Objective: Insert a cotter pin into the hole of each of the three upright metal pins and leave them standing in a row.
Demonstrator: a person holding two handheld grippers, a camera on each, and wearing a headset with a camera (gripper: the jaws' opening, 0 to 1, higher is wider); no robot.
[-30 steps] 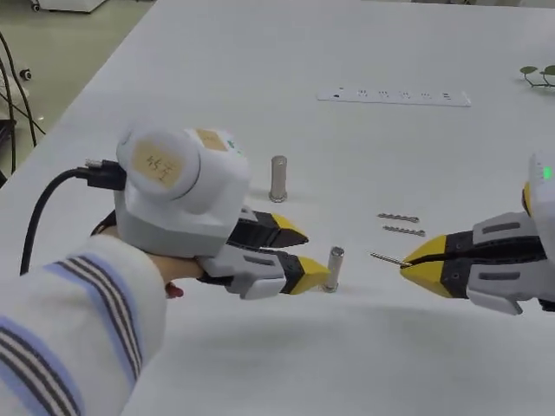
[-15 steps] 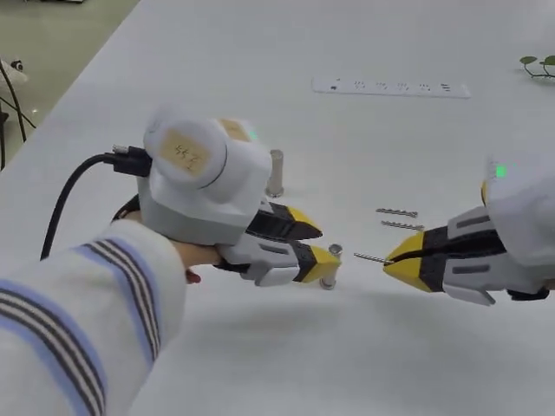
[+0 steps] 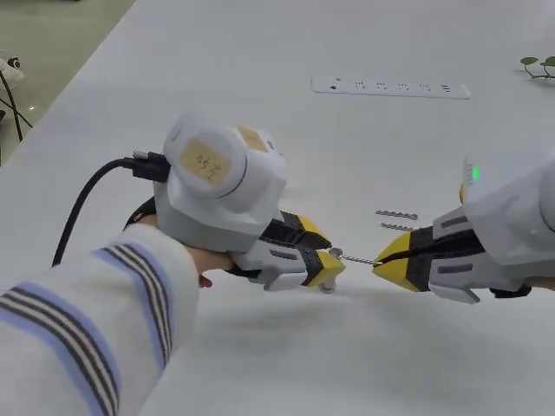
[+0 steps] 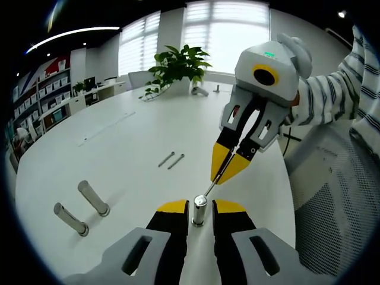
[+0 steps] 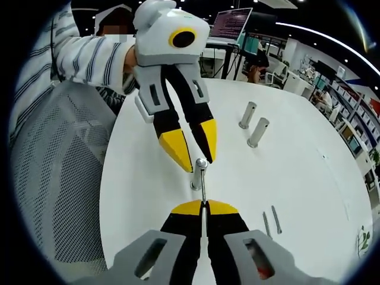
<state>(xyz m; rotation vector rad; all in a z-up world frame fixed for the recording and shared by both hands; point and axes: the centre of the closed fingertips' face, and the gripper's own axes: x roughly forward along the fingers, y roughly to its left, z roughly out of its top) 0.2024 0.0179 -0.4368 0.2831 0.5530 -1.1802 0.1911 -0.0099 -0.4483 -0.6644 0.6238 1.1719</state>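
Head view, mid-frame: my left gripper (image 3: 326,260) and right gripper (image 3: 381,263) meet nose to nose low over the white bench (image 3: 260,347), with one metal pin (image 3: 335,254) standing upright between them. The right gripper's fingers are pressed together on a cotter pin (image 3: 357,258), held roughly level and aimed toward the left of the frame at the metal pin's head.

Left gripper view, bottom centre: this gripper's fingers (image 4: 174,208) stand close on either side of the metal pin. I cannot tell whether they clamp it or merely bracket it. The cotter pin slants down from the upper right and its tip reaches the top of the metal pin. Whether it has entered the hole is too small to make out.

At lower left of that view, the two other metal pins (image 4: 93,198) (image 4: 70,218) stand side by side, well apart from the work, with nothing sticking out of either. Two spare cotter pins (image 3: 396,214) (image 3: 395,228) lie flat on the bench, just above the right gripper in the head view. A power strip (image 3: 390,87) lies along the top of that frame.

My reading is that the job is at the first of three insertions, with none visibly finished. This cotter pin has yet to be seated. The two spares then have to be picked up and threaded through the two bare pins, and all three left upright in their row
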